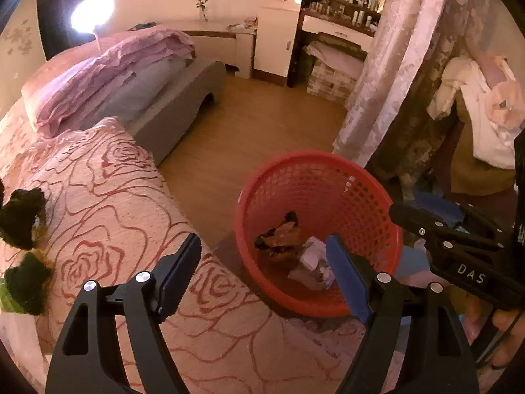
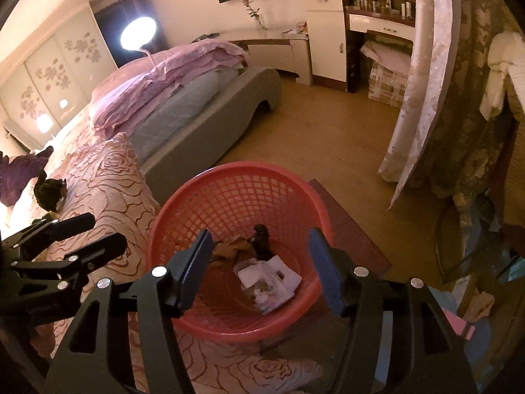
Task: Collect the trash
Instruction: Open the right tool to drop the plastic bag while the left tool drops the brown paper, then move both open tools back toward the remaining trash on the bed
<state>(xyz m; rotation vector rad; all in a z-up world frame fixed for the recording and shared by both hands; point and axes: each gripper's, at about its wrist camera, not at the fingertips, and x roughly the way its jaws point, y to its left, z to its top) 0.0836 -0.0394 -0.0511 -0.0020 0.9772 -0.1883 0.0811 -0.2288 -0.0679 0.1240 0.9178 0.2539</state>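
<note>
Dim bedroom: a red mesh basket [image 2: 236, 210] beside the rose bedspread [image 1: 108, 203] holds crumpled paper [image 2: 269, 275] and hard-to-identify brown scraps [image 1: 282, 236]. The left gripper [image 1: 265, 262] and the right gripper [image 2: 259, 256] both gape, empty; dark clumps [image 1: 19, 216] at nine o'clock are cut off.

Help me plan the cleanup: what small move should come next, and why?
Probably swing the left tongs toward the dark clumps on the bedspread. Both tongs are open and empty, paper already lies in the red basket, and those clumps remain outside it.
</note>
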